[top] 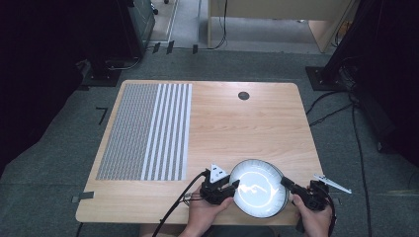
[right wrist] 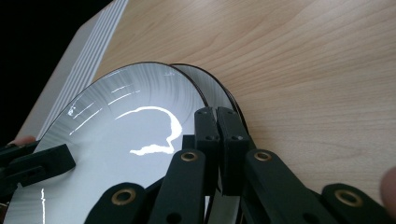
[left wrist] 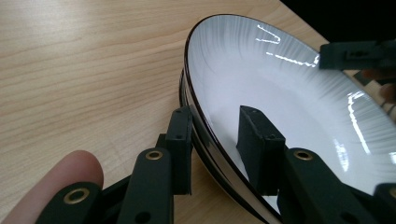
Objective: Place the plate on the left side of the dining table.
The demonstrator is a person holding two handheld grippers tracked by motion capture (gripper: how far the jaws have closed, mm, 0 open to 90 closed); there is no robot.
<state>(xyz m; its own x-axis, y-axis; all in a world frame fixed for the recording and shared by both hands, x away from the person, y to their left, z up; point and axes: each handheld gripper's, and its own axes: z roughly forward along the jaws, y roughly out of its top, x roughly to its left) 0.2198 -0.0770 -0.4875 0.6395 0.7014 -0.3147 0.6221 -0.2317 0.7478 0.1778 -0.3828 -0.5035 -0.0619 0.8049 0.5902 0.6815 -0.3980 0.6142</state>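
Observation:
Two white plates with dark rims lie stacked (top: 258, 188) at the table's near edge. The upper plate (right wrist: 116, 140) sits shifted off the lower plate (right wrist: 219, 91), whose rim shows beyond it. My left gripper (top: 232, 186) holds the stack's left side. In the left gripper view its jaws (left wrist: 215, 149) stand partly closed across both rims (left wrist: 198, 121), one under the stack and one on the white inside. At the right side, my right gripper (top: 286, 182) has its jaws (right wrist: 217, 126) pinched nearly together on the upper plate's rim.
A grey and white striped mat (top: 143, 131) covers the left part of the wooden table (top: 237, 128). A small black round cap (top: 243, 95) sits at the far side. The plates lie close to the table's near edge, and a cable (top: 178, 202) trails from the left gripper.

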